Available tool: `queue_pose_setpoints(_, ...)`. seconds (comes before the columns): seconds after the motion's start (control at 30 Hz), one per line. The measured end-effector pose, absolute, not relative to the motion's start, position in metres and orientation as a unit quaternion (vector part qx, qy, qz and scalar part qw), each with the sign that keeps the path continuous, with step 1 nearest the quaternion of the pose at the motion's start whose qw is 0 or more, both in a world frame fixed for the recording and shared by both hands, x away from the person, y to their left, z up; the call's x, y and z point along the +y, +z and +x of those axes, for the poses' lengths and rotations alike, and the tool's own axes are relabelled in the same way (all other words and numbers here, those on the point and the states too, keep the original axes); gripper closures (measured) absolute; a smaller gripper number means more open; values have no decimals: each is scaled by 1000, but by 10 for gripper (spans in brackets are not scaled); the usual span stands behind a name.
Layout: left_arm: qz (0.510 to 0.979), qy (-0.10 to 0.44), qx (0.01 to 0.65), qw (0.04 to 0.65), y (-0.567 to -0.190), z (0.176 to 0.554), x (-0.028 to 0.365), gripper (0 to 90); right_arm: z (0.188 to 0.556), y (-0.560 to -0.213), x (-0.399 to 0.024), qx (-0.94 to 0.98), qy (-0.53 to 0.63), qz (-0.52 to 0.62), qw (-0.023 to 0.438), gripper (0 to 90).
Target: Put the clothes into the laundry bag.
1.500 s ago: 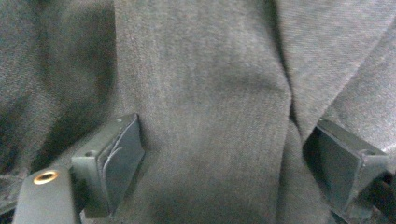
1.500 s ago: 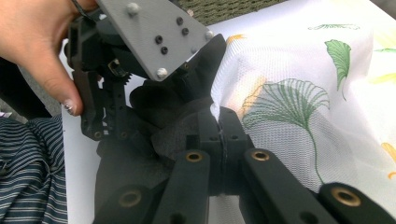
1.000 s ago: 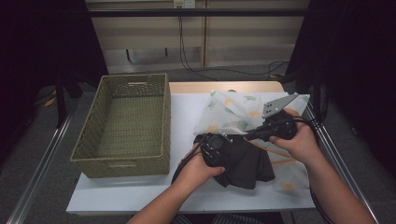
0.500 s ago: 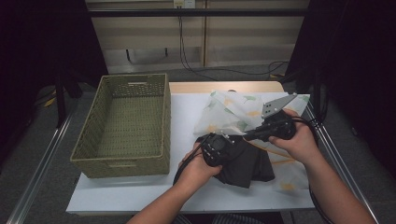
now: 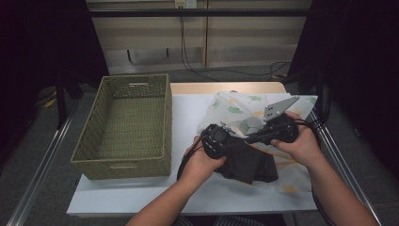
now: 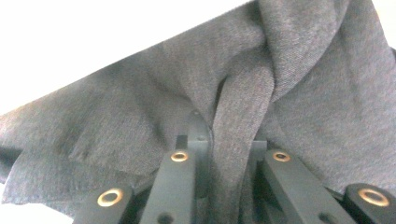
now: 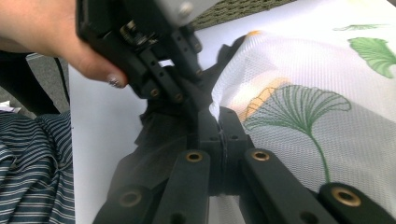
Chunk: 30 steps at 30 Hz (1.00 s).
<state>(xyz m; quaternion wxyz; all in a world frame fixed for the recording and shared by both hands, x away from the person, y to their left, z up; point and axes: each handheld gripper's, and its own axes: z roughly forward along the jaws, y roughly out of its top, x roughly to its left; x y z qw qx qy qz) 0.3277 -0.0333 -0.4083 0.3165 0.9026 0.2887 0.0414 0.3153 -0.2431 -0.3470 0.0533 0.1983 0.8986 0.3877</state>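
High view, left gripper newly clamped on dark cloth, raised

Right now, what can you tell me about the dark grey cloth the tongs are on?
The dark grey cloth looks like a soft knit, crumpled and folded. It lies on the white table, partly under the leaf-printed mesh bag. The left tongs have just been closing and pinch a bunched fold of it between their jaws. The right tongs are shut where the mesh bag's edge meets the cloth. The wicker basket sits apart.
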Motion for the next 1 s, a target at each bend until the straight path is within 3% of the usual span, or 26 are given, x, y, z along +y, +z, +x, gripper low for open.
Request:
queue_pose_setpoints(0.43,866,59,324,377,-395,332,-33,802,312,-350,-235,904,388,176,41,900)
queue_pose_setpoints(0.7,866,47,335,369,-409,342,-44,799,312,-360,-228,912,372,172,31,900)
queue_pose_setpoints(0.87,864,3,341,371,-425,353,-45,784,314,-367,-230,914,364,176,23,900)
queue_pose_setpoints(1.0,866,12,338,368,-425,352,-46,781,313,-372,-233,914,362,182,14,900)
